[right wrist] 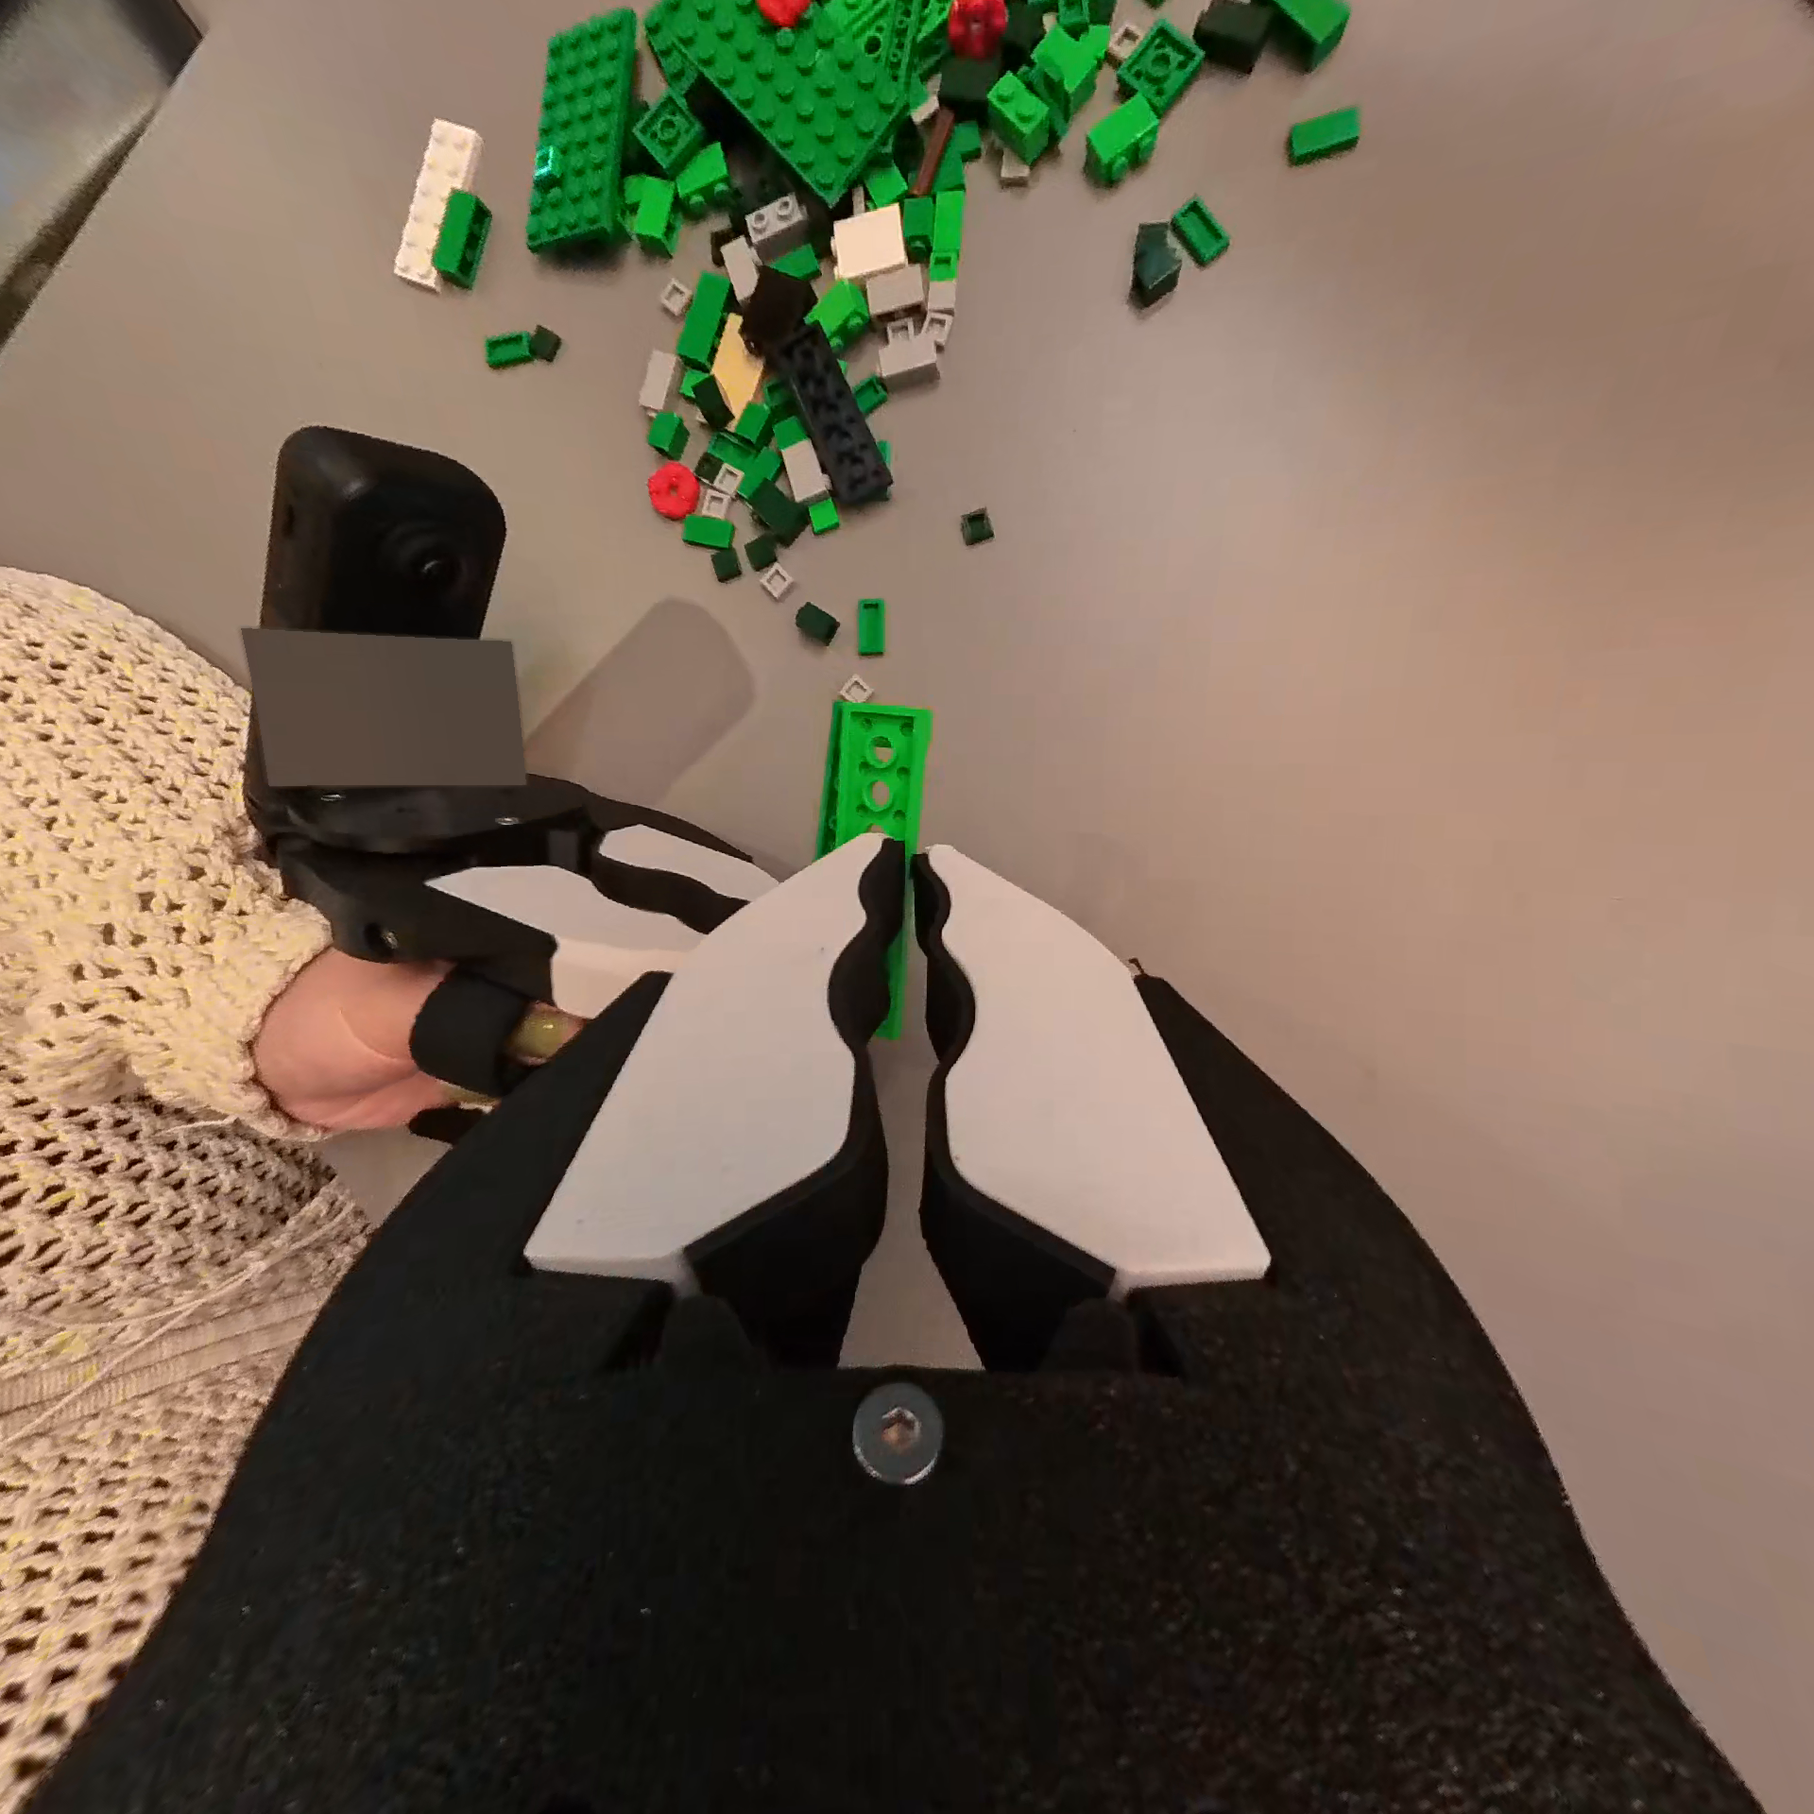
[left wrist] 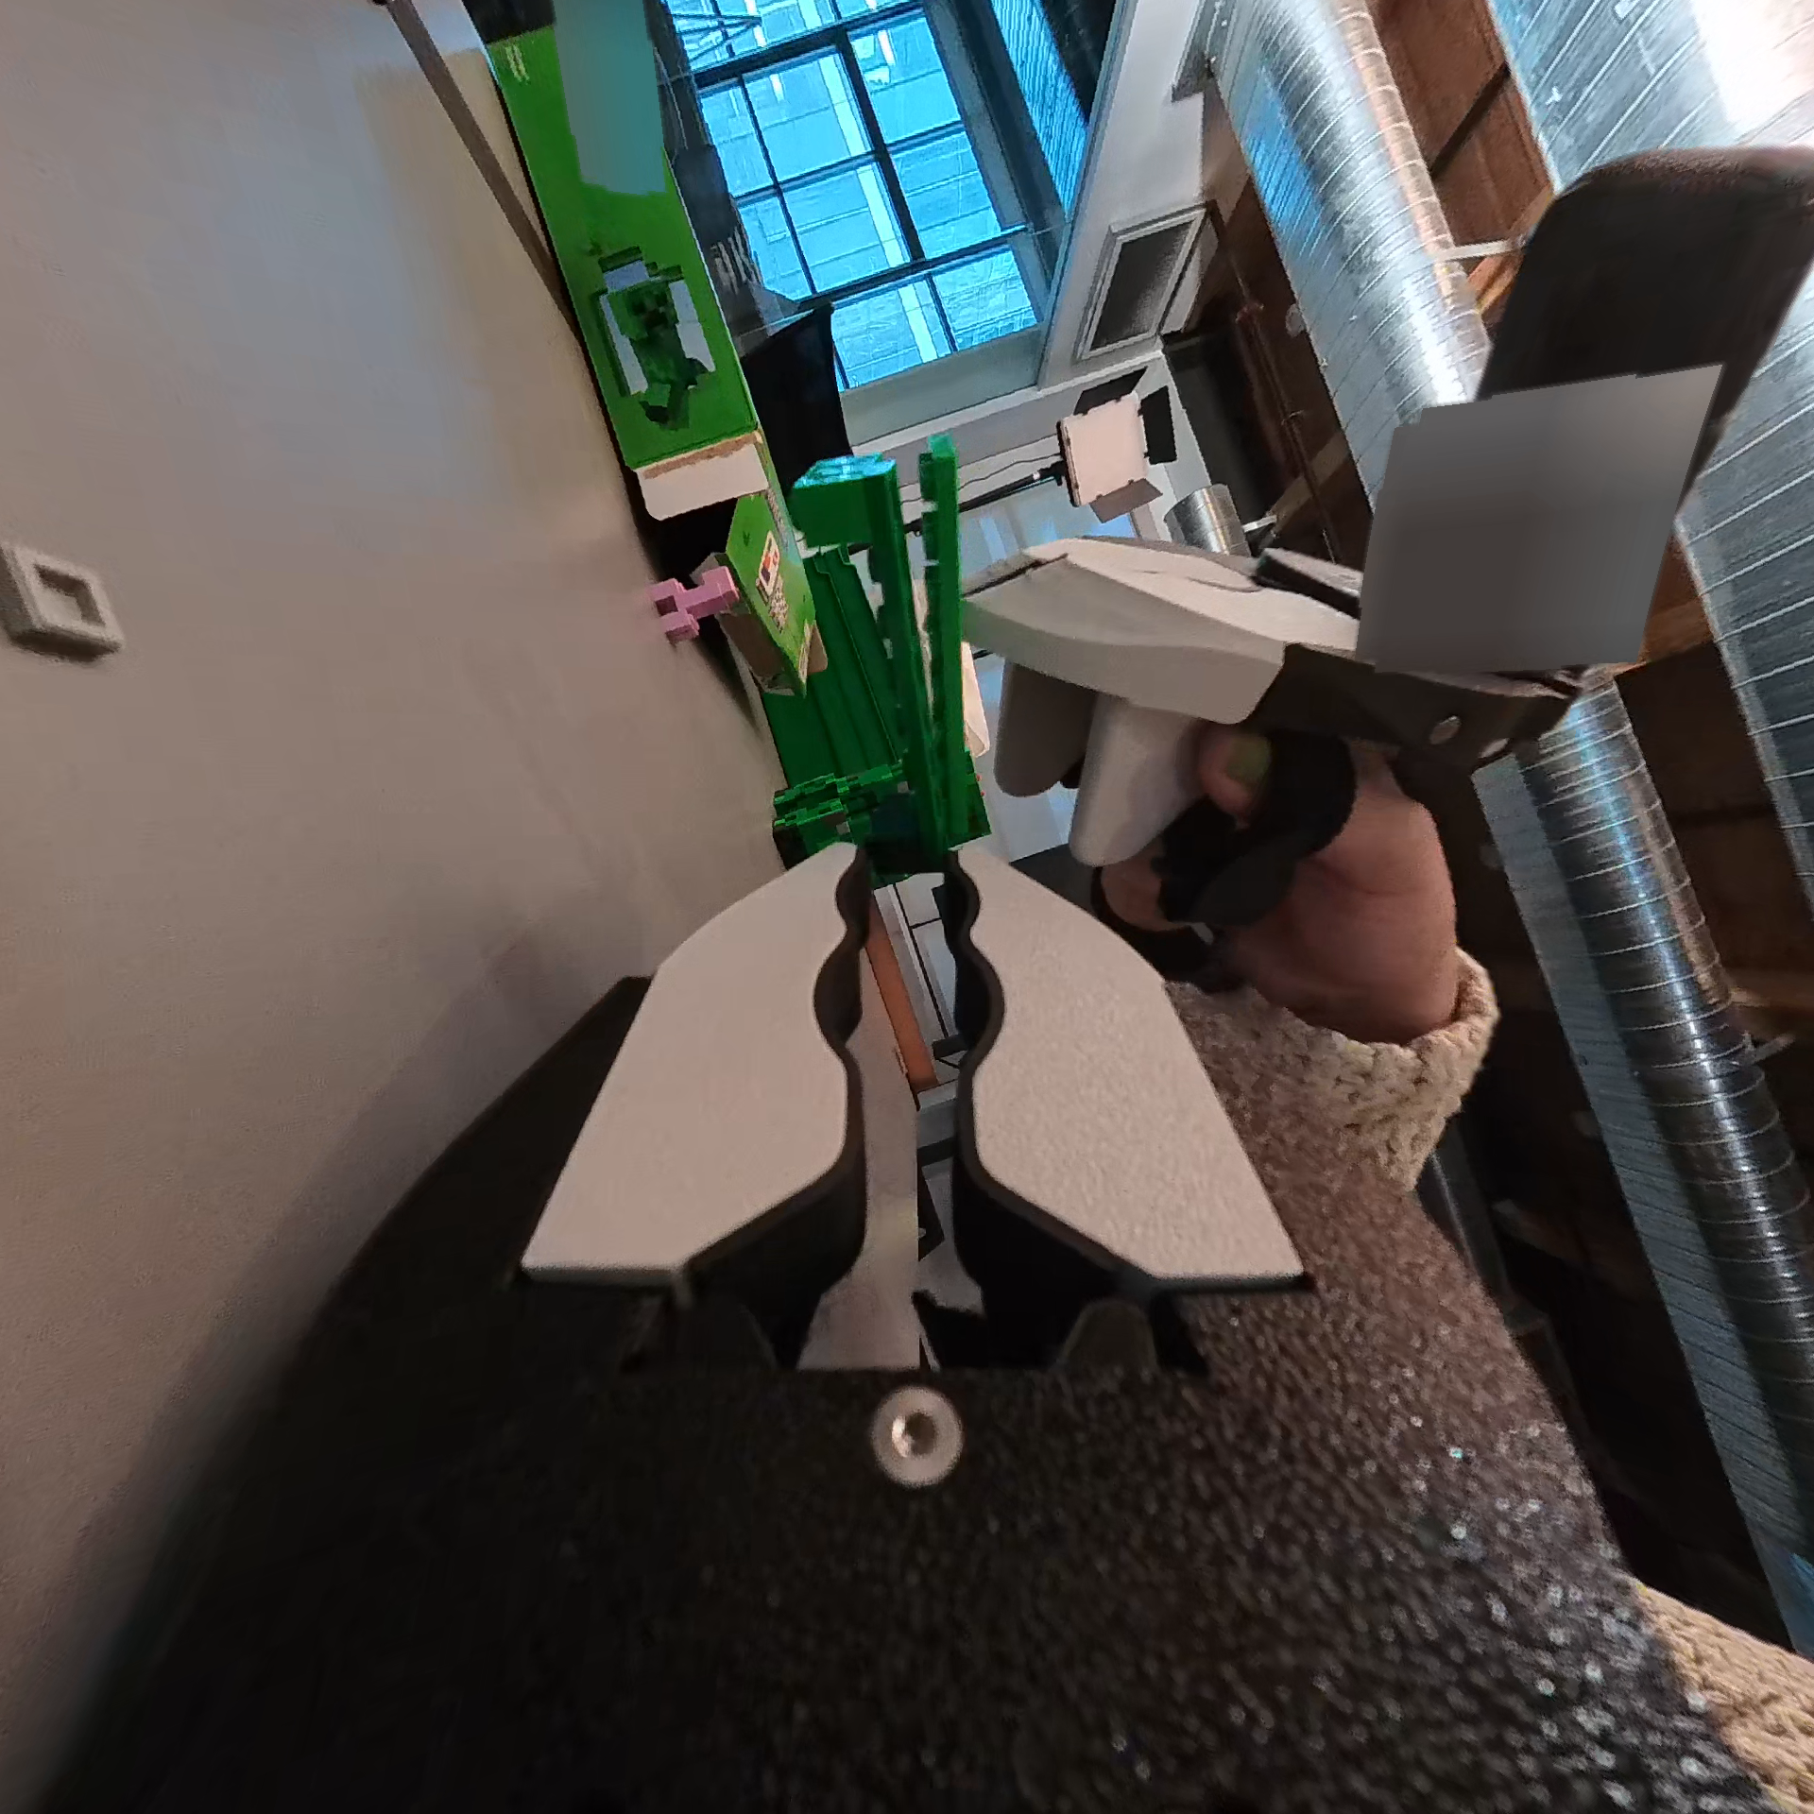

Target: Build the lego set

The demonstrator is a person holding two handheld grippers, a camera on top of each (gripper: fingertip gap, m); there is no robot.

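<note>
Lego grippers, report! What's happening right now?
Left gripper shut on green build. Right gripper shut on green plate. Loose brick pile ahead, path clear.

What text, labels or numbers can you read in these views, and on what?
Large green box: printed marks, too blurred to read.
Small green box: coloured label, too small to read.
Green plate in the right gripper: none legible.
Green build in the left gripper: none.
Loose bricks on the table: none legible.
</note>
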